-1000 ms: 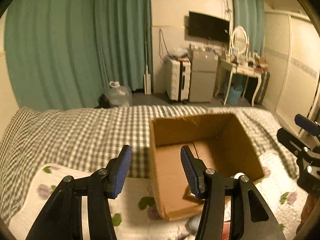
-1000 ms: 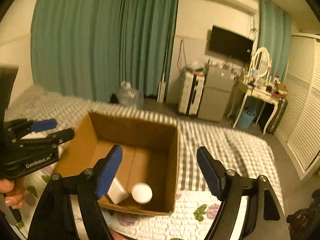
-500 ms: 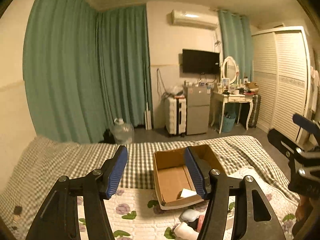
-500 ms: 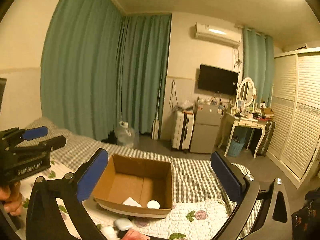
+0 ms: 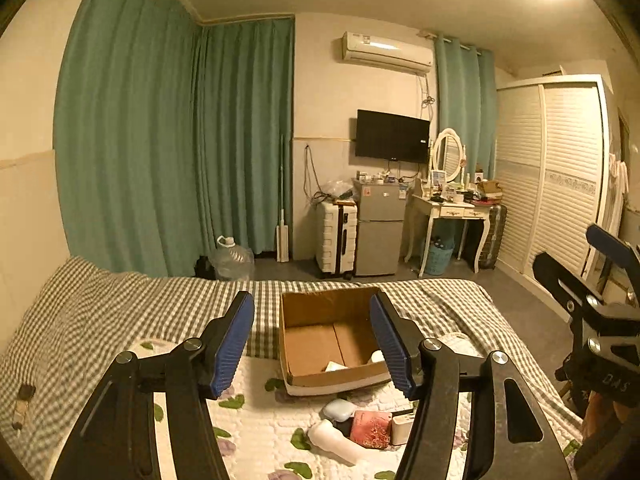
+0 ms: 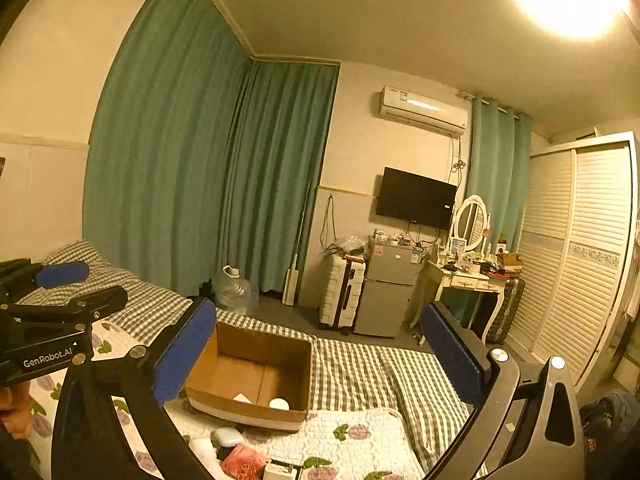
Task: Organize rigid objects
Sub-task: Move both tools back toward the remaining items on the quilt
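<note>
1. Rigid objects: a white bottle point(image 5: 334, 442), pale blue case point(image 5: 339, 410), red packet point(image 5: 370, 429) and small white box point(image 5: 401, 424) lie clustered on the quilt point(image 5: 260, 432) just before the cardboard box point(image 5: 296, 344), which holds two white items.
2. I judge them light and stiff; the bottle looks slippery, so I would grip it across its middle.
3. My left gripper point(image 5: 312, 344) and right gripper point(image 6: 316, 354) both gape wide, holding nothing.

Open cardboard box point(image 5: 328, 340) on bed, small items point(image 5: 360, 426) just before it.
</note>
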Demonstrator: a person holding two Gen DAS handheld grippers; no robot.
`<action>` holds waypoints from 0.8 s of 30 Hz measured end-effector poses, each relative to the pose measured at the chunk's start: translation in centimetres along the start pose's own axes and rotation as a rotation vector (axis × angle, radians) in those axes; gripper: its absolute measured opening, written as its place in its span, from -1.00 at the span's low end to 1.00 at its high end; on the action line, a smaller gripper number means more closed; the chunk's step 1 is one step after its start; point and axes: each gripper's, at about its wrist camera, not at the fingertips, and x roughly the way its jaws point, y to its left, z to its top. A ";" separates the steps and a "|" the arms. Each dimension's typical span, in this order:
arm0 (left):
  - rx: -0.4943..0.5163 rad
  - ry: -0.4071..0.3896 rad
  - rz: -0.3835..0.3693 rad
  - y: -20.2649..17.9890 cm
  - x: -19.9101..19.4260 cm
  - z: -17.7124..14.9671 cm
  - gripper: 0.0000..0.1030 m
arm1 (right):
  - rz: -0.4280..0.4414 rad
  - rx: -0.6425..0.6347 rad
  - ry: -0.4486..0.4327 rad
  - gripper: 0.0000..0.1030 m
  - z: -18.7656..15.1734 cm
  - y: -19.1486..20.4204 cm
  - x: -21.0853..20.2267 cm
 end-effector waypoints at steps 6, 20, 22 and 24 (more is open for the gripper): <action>-0.023 0.053 0.024 -0.1 2.5 -2.1 0.22 | 0.008 0.021 0.071 0.99 -3.1 -0.4 1.2; -0.046 0.293 0.063 0.1 12.3 -12.1 0.22 | -0.033 0.049 0.276 1.00 -14.9 -0.1 9.1; -0.026 0.323 0.071 -0.2 13.7 -14.0 0.22 | -0.035 0.068 0.316 1.00 -16.6 -0.3 10.4; -0.014 0.370 0.076 -0.5 15.1 -15.8 0.22 | -0.042 0.100 0.360 1.00 -18.7 -0.6 11.5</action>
